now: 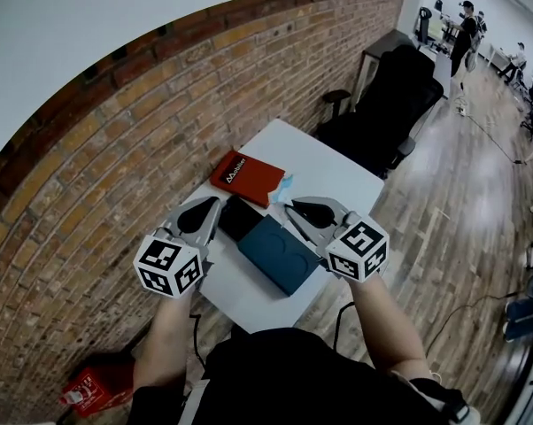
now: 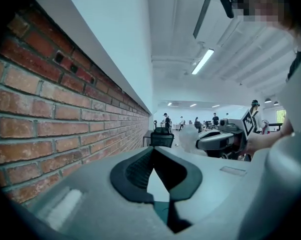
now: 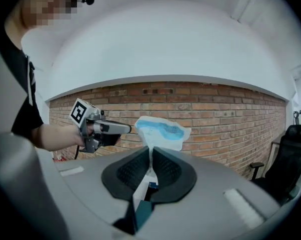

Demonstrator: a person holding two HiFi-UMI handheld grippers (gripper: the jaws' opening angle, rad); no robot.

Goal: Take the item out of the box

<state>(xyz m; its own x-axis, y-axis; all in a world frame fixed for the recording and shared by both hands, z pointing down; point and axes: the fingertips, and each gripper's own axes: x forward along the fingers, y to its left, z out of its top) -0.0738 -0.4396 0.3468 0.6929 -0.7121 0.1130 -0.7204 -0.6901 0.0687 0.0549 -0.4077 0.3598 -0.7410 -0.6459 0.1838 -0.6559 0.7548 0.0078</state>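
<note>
Brick wall (image 1: 89, 175) runs along the far side of the white counter (image 1: 337, 171), which is pushed against it. On the counter a teal box (image 1: 280, 255) lies flat between the two claws, with a black piece (image 1: 238, 215) just beside it and a flat red box (image 1: 247, 177) further back. They seem spread apart so that each can be reached on its own.

The left claw (image 2: 153, 154) has its pads together at the tips with nothing between them. It hangs near the black piece, probably to steady the box if needed.

The right claw (image 3: 151, 159) is pinched narrow on a thin white-and-blue packet (image 3: 160, 131), gripping its lower edge so that most of it stands free above the pads. That edge grip likely suits so flat and limp a thing. In the head view the packet is clear of the teal box, over the counter near the red one. The item looks out; setting it down would remain.
</note>
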